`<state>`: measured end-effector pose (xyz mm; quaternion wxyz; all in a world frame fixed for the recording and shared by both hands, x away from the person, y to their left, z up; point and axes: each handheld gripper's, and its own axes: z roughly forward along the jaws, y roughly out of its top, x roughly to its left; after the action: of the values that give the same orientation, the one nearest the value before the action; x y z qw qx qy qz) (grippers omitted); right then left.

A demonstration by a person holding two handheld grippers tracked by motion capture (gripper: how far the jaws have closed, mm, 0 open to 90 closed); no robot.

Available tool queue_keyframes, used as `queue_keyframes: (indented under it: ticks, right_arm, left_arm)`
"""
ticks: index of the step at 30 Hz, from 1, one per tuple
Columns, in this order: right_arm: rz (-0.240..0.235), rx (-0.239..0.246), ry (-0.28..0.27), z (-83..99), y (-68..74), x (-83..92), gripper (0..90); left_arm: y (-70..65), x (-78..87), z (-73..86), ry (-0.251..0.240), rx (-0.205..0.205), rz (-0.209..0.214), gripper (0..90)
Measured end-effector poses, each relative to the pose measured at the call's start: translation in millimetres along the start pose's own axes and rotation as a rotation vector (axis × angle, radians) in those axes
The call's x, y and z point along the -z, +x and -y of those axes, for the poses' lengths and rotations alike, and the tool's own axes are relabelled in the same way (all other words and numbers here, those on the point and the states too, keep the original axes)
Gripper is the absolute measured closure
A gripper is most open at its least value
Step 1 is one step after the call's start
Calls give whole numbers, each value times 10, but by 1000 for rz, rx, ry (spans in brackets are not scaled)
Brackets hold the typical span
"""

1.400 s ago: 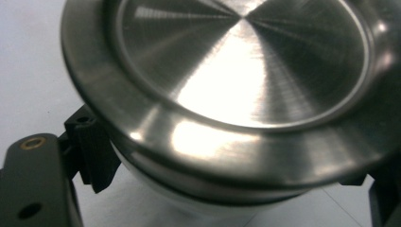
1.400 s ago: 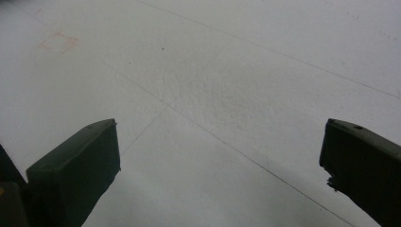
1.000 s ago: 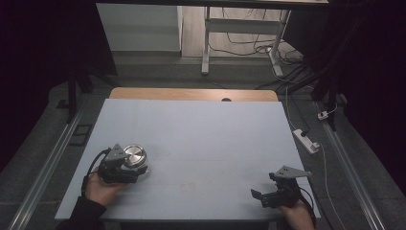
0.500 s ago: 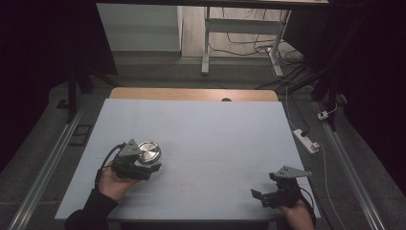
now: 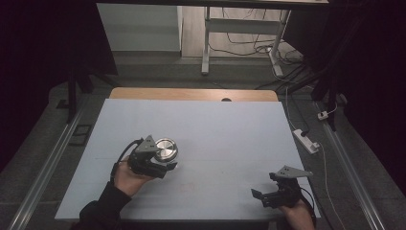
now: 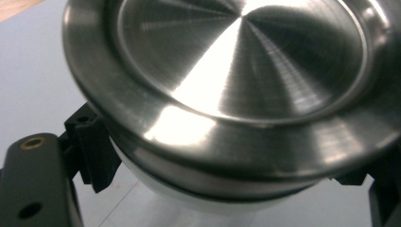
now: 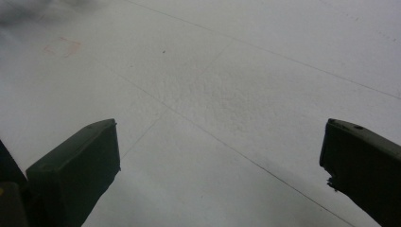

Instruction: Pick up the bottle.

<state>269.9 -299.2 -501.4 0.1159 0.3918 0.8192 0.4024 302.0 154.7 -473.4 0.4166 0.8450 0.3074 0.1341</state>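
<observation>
A steel-lidded white container, left of centre, sits clenched in the left tongs; level carrying suits it. Right tongs rest released on the desk.

We are looking at what seems to be a lab or test room set up for recording. We are seeing a plain pale work table with a wooden edge, standing between metal floor rails on a grey floor. Dark curtains are closing in both sides. Loose cables are trailing under a white desk frame behind, and a power strip is lying beside the table.
</observation>
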Motion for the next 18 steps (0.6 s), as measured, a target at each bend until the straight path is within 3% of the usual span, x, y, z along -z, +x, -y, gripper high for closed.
queue_keyframes:
  ticks: [18]
  right_arm:
    - [-2, 7, -2, 1, 2, 3, 0]
  left_arm:
    - [-163, -253, -292, 20, -71, 64, 154]
